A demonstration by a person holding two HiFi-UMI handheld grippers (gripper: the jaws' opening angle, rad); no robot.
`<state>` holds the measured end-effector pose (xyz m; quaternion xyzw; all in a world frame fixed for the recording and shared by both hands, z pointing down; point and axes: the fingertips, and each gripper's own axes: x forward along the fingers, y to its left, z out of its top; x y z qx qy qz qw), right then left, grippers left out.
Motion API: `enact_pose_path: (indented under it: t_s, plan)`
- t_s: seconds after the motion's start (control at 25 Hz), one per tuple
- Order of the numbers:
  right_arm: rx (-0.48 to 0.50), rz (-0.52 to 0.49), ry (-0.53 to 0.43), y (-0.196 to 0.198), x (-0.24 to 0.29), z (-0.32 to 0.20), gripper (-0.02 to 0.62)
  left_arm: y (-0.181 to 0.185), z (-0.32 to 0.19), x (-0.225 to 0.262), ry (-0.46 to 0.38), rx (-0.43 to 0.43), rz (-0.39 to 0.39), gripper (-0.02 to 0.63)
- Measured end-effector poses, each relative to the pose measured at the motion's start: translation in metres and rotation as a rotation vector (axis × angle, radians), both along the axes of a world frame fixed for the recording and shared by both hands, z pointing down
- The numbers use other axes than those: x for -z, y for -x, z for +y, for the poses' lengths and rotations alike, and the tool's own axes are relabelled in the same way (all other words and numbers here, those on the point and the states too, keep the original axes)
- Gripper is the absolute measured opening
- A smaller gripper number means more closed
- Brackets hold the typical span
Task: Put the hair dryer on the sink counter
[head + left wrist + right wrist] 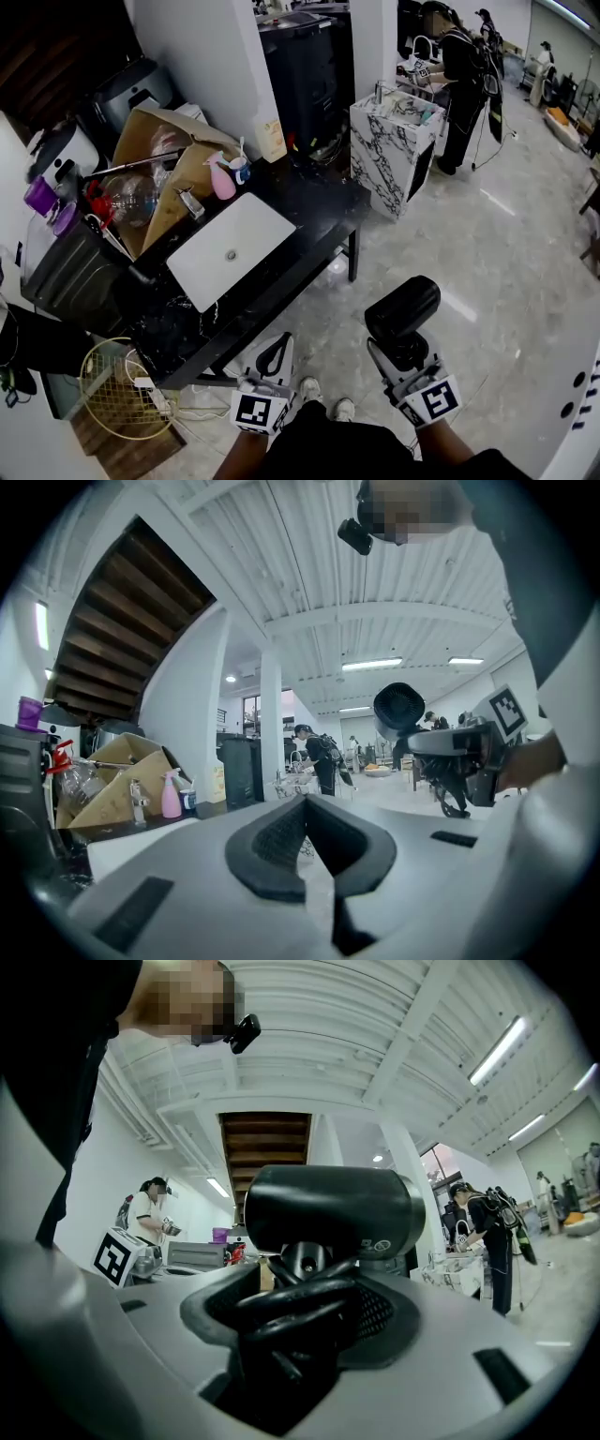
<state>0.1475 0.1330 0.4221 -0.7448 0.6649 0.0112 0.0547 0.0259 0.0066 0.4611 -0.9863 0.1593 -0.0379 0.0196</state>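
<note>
A black hair dryer (403,307) is held above the floor, to the right of the counter's near end. My right gripper (401,352) is shut on its handle, and the coiled cord is bunched between the jaws. In the right gripper view the dryer's barrel (328,1211) lies crosswise just above the right gripper (300,1312). The black marble counter (309,211) holds a white sink basin (253,230). By the counter's near corner my left gripper (275,352) is shut with nothing in it. From the left gripper (309,841) the dryer (398,708) shows off to the right.
A pink spray bottle (222,178) and a faucet stand behind the basin, with a cardboard box (155,141) of clutter beyond. A dark crate (75,277) sits at the counter's left end. A white marbled cabinet (394,141) and a person (461,84) are farther back.
</note>
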Motion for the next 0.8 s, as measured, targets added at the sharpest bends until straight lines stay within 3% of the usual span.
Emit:
enact_pose_path:
  t_s: [0.32, 0.8]
  plan:
    - [0.007, 0.020, -0.019, -0.035, -0.001, -0.059, 0.258, -0.021, -0.045, -0.007, 0.024, 0.039, 0.014, -0.002]
    - [0.092, 0.029, 0.008, -0.070, 0.001, -0.186, 0.258, -0.046, -0.163, 0.000, 0.022, 0.133, 0.025, -0.002]
